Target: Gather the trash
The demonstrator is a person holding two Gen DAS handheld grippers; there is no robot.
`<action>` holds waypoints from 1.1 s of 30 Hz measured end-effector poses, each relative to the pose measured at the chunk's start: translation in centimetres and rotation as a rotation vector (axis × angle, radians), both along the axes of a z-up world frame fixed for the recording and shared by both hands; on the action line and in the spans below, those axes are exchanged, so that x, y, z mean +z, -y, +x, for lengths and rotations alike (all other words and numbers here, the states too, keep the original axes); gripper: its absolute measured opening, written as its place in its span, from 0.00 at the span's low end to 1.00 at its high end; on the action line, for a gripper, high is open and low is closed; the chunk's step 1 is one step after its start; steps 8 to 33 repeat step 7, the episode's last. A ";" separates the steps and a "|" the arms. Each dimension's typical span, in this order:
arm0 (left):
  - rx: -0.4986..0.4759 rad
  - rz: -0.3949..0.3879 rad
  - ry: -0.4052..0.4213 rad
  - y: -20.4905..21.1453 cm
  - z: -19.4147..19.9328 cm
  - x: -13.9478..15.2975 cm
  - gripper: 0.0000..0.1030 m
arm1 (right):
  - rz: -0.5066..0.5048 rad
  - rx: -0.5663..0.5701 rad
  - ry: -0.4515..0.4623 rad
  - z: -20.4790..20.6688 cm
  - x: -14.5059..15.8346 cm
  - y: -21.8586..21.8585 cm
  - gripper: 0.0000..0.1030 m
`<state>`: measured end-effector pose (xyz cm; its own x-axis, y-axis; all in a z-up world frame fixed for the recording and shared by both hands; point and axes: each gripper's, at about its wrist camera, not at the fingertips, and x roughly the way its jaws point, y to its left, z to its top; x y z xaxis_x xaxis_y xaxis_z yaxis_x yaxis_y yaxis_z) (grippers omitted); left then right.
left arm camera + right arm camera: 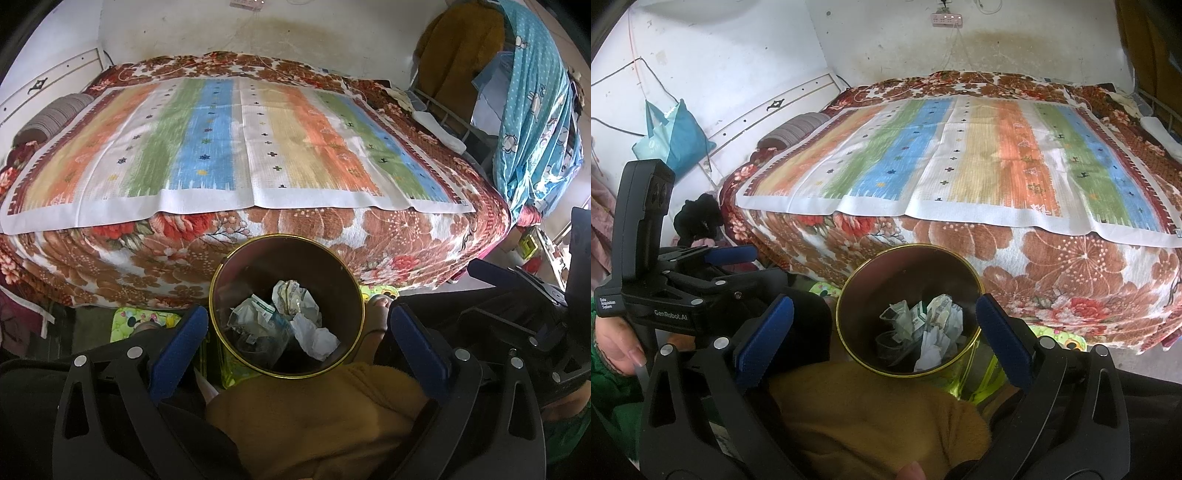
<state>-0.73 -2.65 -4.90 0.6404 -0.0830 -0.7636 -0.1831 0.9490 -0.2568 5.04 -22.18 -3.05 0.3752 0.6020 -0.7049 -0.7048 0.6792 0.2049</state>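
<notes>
My left gripper is spread wide and holds nothing, and so is my right gripper. Both hang above the bin, which stands near me on the floor before the bed. Crumpled trash lies inside it, at the bottom.

Bin: floor hidden beneath crumpled trash; print on the wrappers too small to read. Near rim covered by a mustard cloth, which the bottom edge cuts off. Bed: left end cut by the picture's edge. Left gripper in the right wrist view: fingertips partly hidden behind its own body.
</notes>
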 end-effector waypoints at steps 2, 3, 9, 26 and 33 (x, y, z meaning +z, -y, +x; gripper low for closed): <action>-0.007 -0.007 0.008 0.0 0.0 0.1 0.94 | 0.000 0.000 0.000 -0.1 0.0 0.0 0.91; -0.011 -0.008 0.009 -0.1 0.1 0.2 0.94 | 0.000 0.000 0.000 0.0 0.0 0.0 0.92; -0.026 0.000 0.001 0.1 0.2 0.2 0.94 | 0.000 0.001 -0.001 0.0 0.0 0.0 0.91; -0.026 0.000 0.001 0.1 0.2 0.2 0.94 | 0.000 0.001 -0.001 0.0 0.0 0.0 0.91; -0.026 0.000 0.001 0.1 0.2 0.2 0.94 | 0.000 0.001 -0.001 0.0 0.0 0.0 0.91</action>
